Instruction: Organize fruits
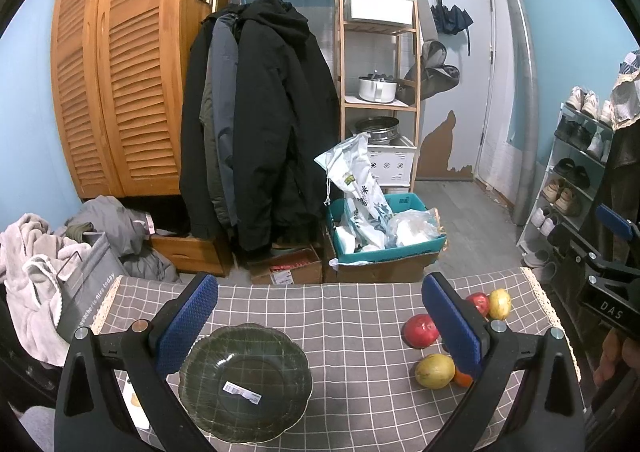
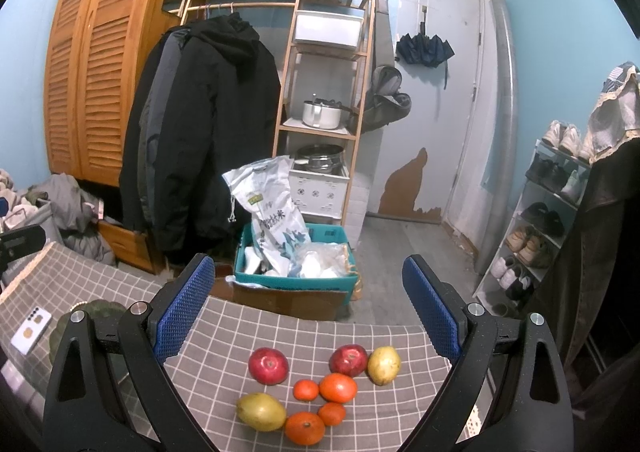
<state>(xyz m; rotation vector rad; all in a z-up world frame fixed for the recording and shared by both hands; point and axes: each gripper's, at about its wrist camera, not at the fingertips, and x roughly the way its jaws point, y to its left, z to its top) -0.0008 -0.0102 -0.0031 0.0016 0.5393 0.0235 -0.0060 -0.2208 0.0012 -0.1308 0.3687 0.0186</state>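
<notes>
Jaws of the left gripper (image 1: 318,322) stand wide apart and empty above a dark green glass plate (image 1: 245,378) on the checked bench (image 1: 352,316). Jaws of the right gripper (image 2: 308,308) are equally spread, holding nothing, over the fruit: oranges (image 2: 338,388), two pears (image 2: 261,411) and two apples (image 2: 268,365). Beyond lies a teal box (image 2: 294,280).

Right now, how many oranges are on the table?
4, all seen from the right wrist: a small orange beside a larger orange, another small orange below them, and a big orange nearest the camera. None seems hidden.
</notes>
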